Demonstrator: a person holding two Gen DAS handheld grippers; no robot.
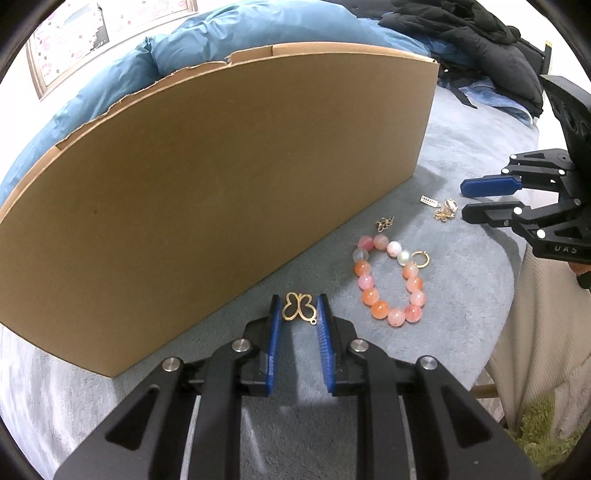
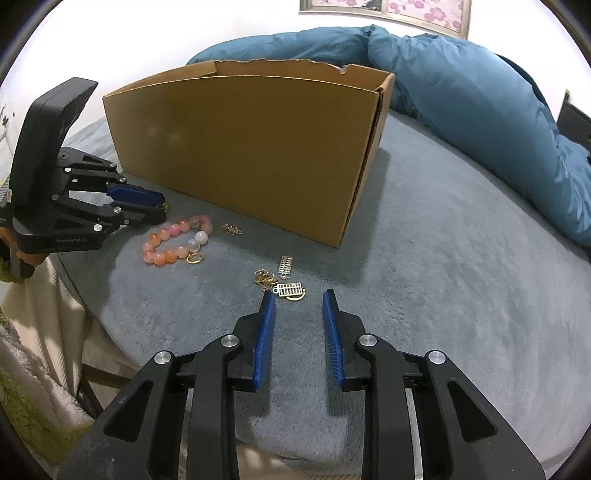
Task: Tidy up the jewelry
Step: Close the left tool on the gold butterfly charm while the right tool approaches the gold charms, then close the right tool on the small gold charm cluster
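Observation:
A gold butterfly pendant (image 1: 300, 311) lies on the grey blanket (image 1: 461, 280) at the foot of a cardboard box (image 1: 221, 166); my left gripper (image 1: 299, 306) is shut on it, a blue pad against each wing. In the right wrist view the left gripper (image 2: 163, 206) shows a glint of gold at its tips. My right gripper (image 2: 298, 297) stands open, and a pale abacus-shaped charm (image 2: 290, 290) lies just ahead of its tips, untouched. Beside that charm are a gold cluster (image 2: 264, 277) and a silver charm (image 2: 285, 265). The right gripper (image 1: 462, 199) is also visible at the right of the left wrist view.
A pink and orange bead bracelet (image 1: 380, 308) lies between the two grippers, with a gold hoop (image 1: 421, 265) and a small gold charm (image 1: 384, 223) beside it. A blue duvet (image 2: 461, 92) lies behind the box. Black clothing (image 1: 480, 33) is piled at the back. The blanket's edge drops off near me.

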